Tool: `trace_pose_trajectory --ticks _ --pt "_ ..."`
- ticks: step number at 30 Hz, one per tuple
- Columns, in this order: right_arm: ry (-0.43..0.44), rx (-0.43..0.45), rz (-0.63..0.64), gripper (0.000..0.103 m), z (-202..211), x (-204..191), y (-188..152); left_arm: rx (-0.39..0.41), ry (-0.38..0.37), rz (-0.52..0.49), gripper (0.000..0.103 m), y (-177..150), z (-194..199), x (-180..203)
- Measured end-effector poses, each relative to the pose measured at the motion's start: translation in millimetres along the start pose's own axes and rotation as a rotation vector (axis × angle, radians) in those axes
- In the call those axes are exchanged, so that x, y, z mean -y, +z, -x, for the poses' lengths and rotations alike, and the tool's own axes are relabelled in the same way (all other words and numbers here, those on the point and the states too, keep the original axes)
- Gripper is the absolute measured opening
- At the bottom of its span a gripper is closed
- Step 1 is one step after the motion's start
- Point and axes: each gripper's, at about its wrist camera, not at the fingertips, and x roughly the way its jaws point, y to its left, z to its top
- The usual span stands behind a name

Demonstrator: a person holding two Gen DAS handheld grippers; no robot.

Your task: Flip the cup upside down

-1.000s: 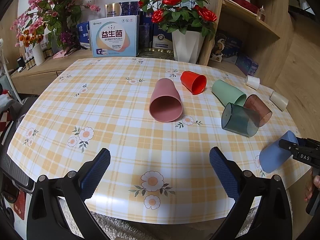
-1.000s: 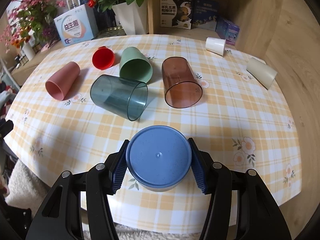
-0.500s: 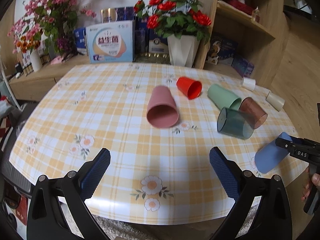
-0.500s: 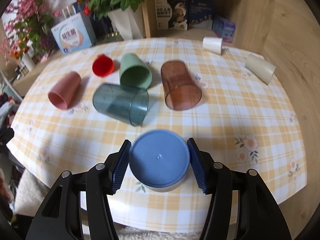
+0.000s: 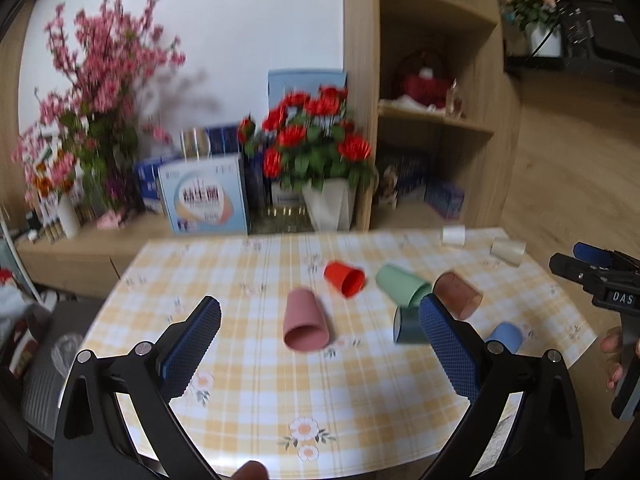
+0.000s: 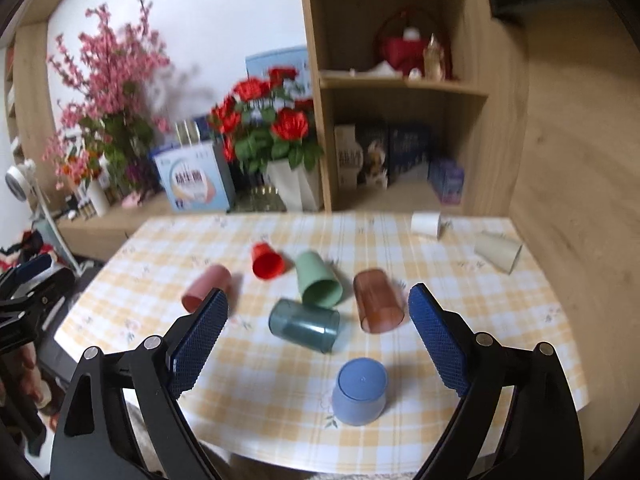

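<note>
A blue cup (image 6: 359, 390) stands upside down, base up, near the table's front edge; it also shows in the left wrist view (image 5: 505, 336). My right gripper (image 6: 318, 338) is open and empty, drawn back above and behind the cup. My left gripper (image 5: 320, 346) is open and empty, held high over the front of the table. Other cups lie on their sides: pink (image 5: 305, 322), red (image 5: 345, 278), light green (image 6: 318, 284), dark teal (image 6: 304, 324) and brown (image 6: 377, 300).
The table carries a yellow checked cloth (image 6: 460, 280). A white cup (image 6: 426, 224) and a cream cup (image 6: 498, 250) lie at its far right. Behind stand red roses in a white vase (image 5: 330, 204), boxes, pink blossoms and a wooden shelf unit (image 6: 400, 88).
My right gripper has opened, let go of the blue cup, which now stands upside down on the table, and pulled up and back. My left gripper has also risen and drawn back.
</note>
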Motion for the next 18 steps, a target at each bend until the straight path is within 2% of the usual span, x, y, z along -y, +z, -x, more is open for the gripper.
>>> trace_pose_trajectory --ticks 4,10,18 --pt "-0.002 0.073 -0.015 0.089 28.3 -5.3 2.0 0.061 -0.019 -0.017 0.097 8.4 24.0 9.7" --pt "-0.006 0.087 -0.007 0.089 46.6 -9.1 6.4 0.074 -0.052 -0.034 0.097 12.0 38.4 22.5" --pt "-0.018 0.103 -0.019 0.089 56.3 -8.3 7.5 0.078 -0.034 -0.031 0.097 13.4 41.4 23.5"
